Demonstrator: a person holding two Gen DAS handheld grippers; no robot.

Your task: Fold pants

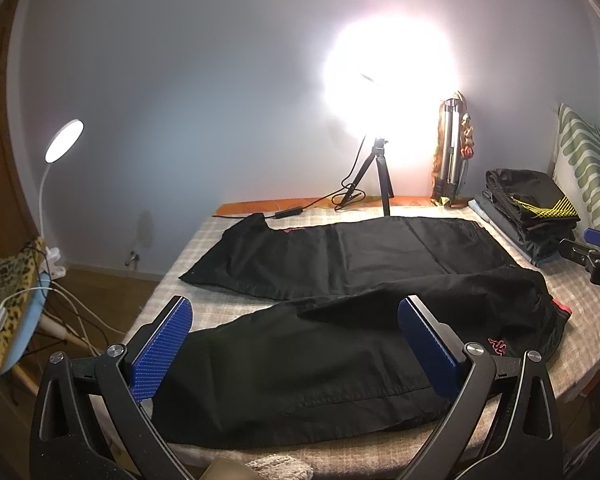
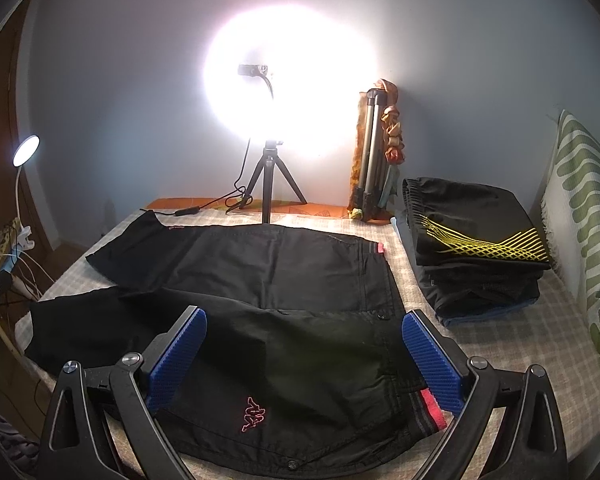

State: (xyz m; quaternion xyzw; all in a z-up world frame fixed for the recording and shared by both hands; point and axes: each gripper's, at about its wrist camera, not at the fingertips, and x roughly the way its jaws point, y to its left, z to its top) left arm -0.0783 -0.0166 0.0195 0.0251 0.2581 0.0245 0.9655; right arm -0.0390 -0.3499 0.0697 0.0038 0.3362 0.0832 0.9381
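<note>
The black pants (image 2: pixel 236 280) lay spread across the checked table cover (image 2: pixel 500 344), legs parted in a V, far leg flat, near leg rumpled, waistband with its red tab toward the right. The left gripper (image 1: pixel 296 344) hung over the near leg, jaws wide apart, blue pads (image 1: pixel 162 348) gripping nothing. The right gripper (image 2: pixel 304 356) hovered above the waist end by the pink logo (image 2: pixel 254 416), spread just as wide and empty. Off to the right sat a stack of folded clothes (image 2: pixel 476 248). Behind, on a small tripod (image 2: pixel 270 184), the ring light (image 2: pixel 288 88) blazed against the wall; a desk lamp (image 1: pixel 63 140) glowed far left.
</note>
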